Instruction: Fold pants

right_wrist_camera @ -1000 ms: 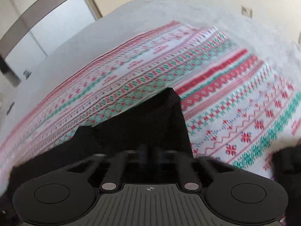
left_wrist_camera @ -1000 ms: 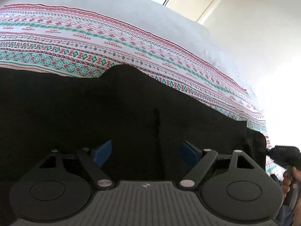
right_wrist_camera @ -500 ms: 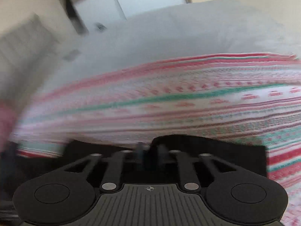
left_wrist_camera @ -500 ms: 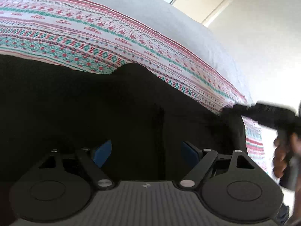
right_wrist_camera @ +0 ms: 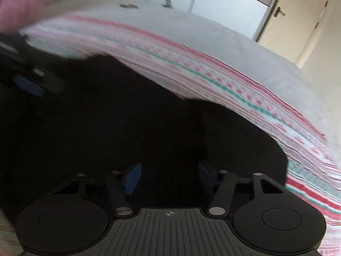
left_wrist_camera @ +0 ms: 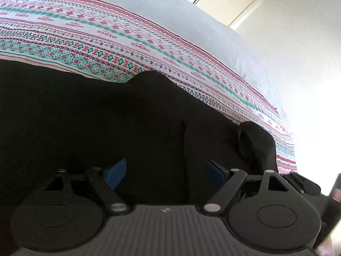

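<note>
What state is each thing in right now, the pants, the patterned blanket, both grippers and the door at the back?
black pants: lying spread on the blanket, one end bunched up.
patterned blanket: laid flat on the bed.
left gripper: open, fingers apart over the pants, holding nothing.
right gripper: open, over the pants, holding nothing.
door: closed.

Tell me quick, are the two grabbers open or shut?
Left gripper: open, jaws apart over the black pants.
Right gripper: open, holding nothing.
</note>
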A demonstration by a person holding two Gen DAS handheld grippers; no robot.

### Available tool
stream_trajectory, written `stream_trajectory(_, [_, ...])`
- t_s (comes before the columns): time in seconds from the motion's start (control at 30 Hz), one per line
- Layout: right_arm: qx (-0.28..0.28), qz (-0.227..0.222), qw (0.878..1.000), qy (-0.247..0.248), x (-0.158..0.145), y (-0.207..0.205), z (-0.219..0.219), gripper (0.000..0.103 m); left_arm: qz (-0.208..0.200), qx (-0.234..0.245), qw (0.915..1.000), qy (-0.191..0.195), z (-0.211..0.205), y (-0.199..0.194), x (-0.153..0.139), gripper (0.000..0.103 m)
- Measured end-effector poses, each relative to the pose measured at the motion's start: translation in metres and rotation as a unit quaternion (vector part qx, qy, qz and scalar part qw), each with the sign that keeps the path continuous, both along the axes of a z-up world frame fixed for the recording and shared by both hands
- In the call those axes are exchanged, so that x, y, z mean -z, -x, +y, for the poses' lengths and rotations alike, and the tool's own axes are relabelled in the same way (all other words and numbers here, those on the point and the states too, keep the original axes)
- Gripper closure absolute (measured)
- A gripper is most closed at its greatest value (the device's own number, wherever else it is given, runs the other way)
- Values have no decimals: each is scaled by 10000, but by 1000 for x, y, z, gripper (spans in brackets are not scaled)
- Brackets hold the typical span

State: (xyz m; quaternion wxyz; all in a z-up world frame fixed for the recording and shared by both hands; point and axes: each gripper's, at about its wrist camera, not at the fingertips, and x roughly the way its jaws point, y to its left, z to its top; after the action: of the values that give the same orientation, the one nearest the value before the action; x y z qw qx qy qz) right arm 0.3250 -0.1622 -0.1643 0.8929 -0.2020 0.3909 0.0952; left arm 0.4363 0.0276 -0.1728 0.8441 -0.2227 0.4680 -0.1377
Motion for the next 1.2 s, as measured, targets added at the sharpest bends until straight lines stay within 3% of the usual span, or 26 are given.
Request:
stream_trajectory(0.1, [-45,-130,9998,106,4,-5,-5,53,13,73,10000,-53,-4,0,2,25])
stream_trajectory(0.2, [229,-209,9991,291,4,-6,-12,67,10,105,9999,-75,-5,-1,3,25])
stream_trajectory(0.27, [196,-119,9997,125,6,-6,-16,72,15,101,9999,-71,-5,-2,4,25])
stream_trajectory(0.33, [98,-76,9999,101,9,-5,-16,92,17,101,9999,-80,-5,-2,4,25])
stream_trajectory(0.4, [156,-188,9997,100,1,-2,-13,97,20,102,9999,-93,-4,-2,4,25])
stream_trajectory(0.5, [377,-461,9954,-745,-32,5,-29,97,17,65,10000,-64,-2,-2,2,25])
stream_trajectory(0.63, [328,-637,9787,-1926,-75,30,-59,97,46,37,10000,-40,-1,-2,2,25])
stream_trajectory(0.7, [363,-450,9663,-2508,-78,33,-79,96,40,45,10000,-63,-1,-1,2,25])
stream_trajectory(0.77, [421,161,9515,-3043,-61,24,-100,92,38,50,9999,-81,-3,-1,2,25])
stream_trajectory(0.8, [565,367,9510,-3019,-49,17,-104,90,42,61,9999,-96,-4,-1,2,25])
stream_trajectory(0.83, [833,591,9595,-2627,-35,12,-102,83,43,77,9999,-116,-5,0,3,25])
stream_trajectory(0.87, [994,693,9696,-2126,-26,10,-96,83,40,89,9999,-137,-6,0,3,25])
stream_trajectory(0.9, [902,677,9797,-1659,-22,13,-88,83,37,93,9998,-147,-6,-1,3,25])
stream_trajectory(0.97, [482,473,9906,-1192,-27,24,-71,83,31,99,9998,-145,-7,-1,3,25])
stream_trajectory(1.07, [19,-122,9954,-949,-47,44,-55,70,43,96,9998,-154,-7,-2,4,25])
stream_trajectory(1.13, [-232,-332,9945,-964,-53,51,-44,54,34,112,9998,-184,-8,-2,4,25])
stream_trajectory(1.2, [-363,-337,9953,-835,-48,42,-31,53,30,120,9997,-198,-9,-2,4,25])
